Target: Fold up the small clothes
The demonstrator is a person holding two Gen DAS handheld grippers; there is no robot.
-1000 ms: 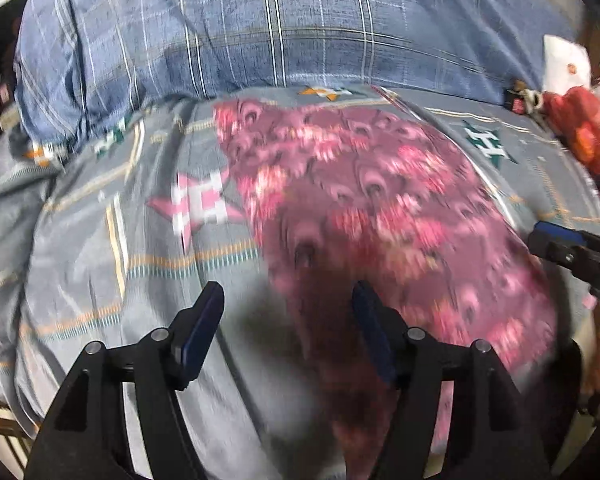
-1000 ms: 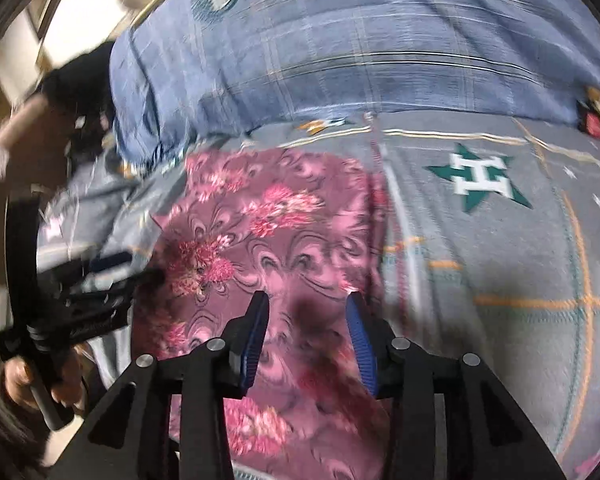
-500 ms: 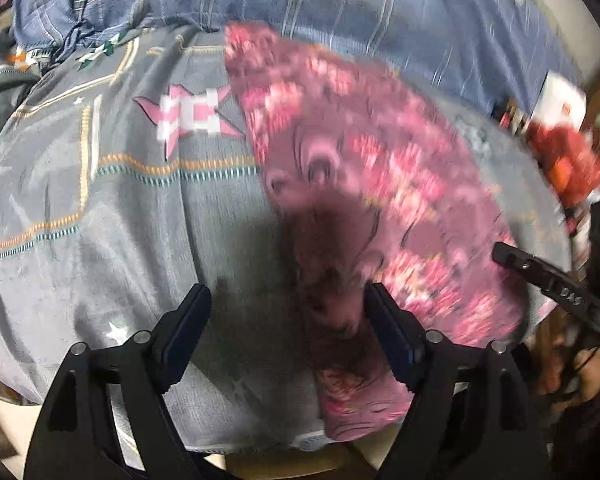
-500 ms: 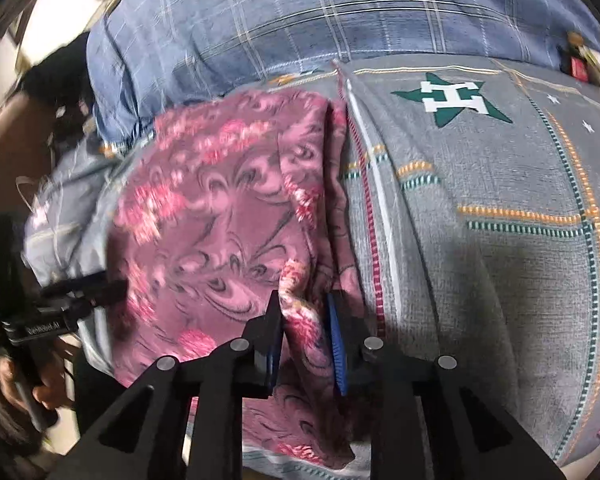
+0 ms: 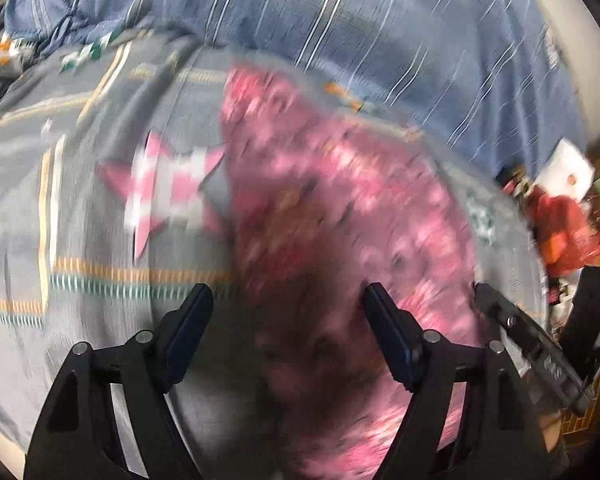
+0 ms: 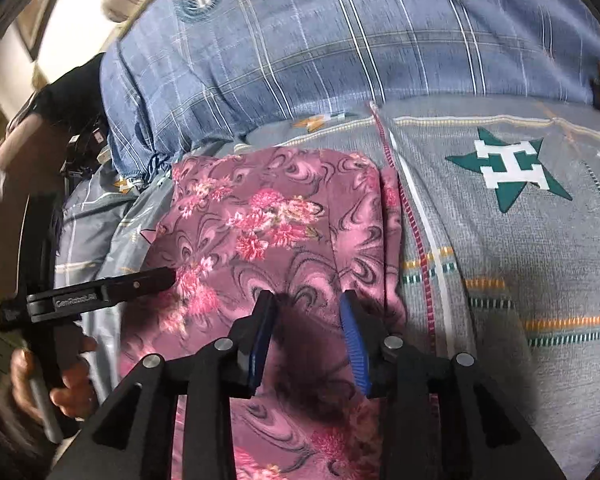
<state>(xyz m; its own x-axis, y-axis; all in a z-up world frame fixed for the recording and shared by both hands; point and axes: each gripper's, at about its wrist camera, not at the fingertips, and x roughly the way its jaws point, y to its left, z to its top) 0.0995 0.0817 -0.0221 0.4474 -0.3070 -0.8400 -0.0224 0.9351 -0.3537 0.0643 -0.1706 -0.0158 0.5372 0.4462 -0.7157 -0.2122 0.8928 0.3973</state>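
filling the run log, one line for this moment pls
pink floral cloth: flat on grey patterned bedsheet | left gripper: open | right gripper: reopening, nothing gripped

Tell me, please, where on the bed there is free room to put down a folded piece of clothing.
Free: the grey bedspread right of the pink floral garment, around the green star; also left of the garment, around the pink star. Crowded: the blue plaid quilt behind, and red clutter at the bed's right edge.
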